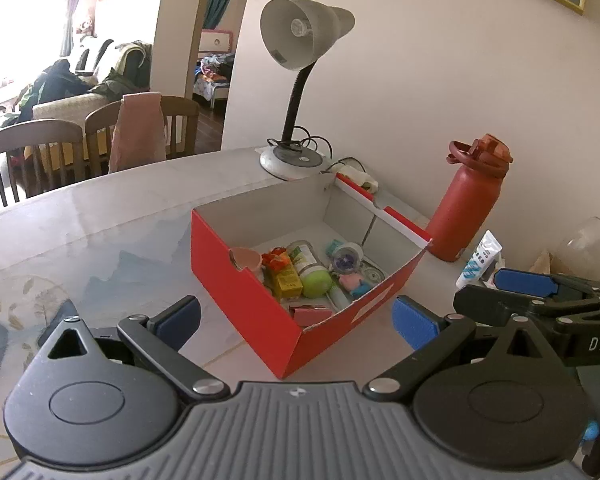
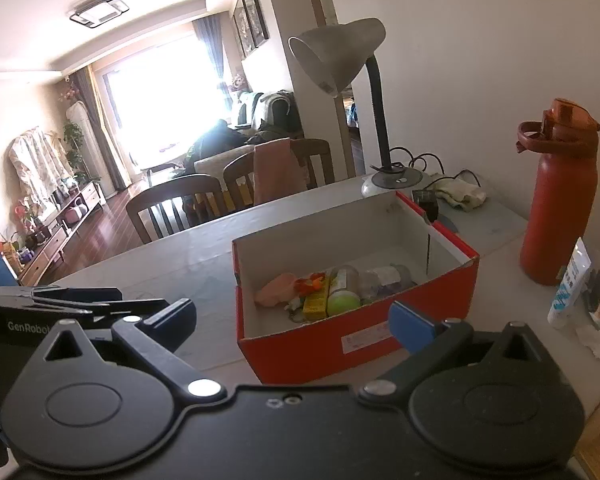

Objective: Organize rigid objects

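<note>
— Where's everything?
— The red shoebox (image 1: pixel 260 312) sits on the table (image 1: pixel 100 232) — bottles, a green ball (image 1: pixel 317 283) and small boxes inside.
— The grippers?
— The left gripper (image 1: pixel 296 320) and right gripper (image 2: pixel 292 322) hover level before it — jaws spread wide, holding nothing.

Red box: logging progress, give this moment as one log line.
red box: open, small items inside | left gripper: open, empty | right gripper: open, empty
</note>
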`<state>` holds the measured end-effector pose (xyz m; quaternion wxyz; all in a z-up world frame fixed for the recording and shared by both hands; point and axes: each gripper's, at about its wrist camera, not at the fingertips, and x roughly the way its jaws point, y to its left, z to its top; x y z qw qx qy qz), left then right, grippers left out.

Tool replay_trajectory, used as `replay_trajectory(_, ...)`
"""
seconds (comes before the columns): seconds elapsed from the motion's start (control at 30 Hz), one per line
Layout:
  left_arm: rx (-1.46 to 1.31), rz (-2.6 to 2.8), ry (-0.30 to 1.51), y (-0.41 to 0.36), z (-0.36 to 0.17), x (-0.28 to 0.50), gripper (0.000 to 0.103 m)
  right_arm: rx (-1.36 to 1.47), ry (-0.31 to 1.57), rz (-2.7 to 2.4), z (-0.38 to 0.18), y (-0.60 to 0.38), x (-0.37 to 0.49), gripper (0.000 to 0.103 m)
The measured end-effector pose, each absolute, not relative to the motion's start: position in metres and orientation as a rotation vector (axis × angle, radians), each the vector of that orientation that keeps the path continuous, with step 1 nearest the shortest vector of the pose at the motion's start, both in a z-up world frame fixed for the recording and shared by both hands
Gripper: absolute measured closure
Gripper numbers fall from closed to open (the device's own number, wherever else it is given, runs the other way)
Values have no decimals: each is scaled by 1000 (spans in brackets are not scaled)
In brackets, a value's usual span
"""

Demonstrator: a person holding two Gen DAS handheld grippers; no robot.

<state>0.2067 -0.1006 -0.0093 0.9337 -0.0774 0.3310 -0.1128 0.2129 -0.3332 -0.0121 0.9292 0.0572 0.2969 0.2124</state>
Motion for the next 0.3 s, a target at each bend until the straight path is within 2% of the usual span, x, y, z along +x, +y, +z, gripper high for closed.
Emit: replay_trajectory(0.3,-166,-212,687,-100,-12,208,0,125,624,428,-14,-334,211,0)
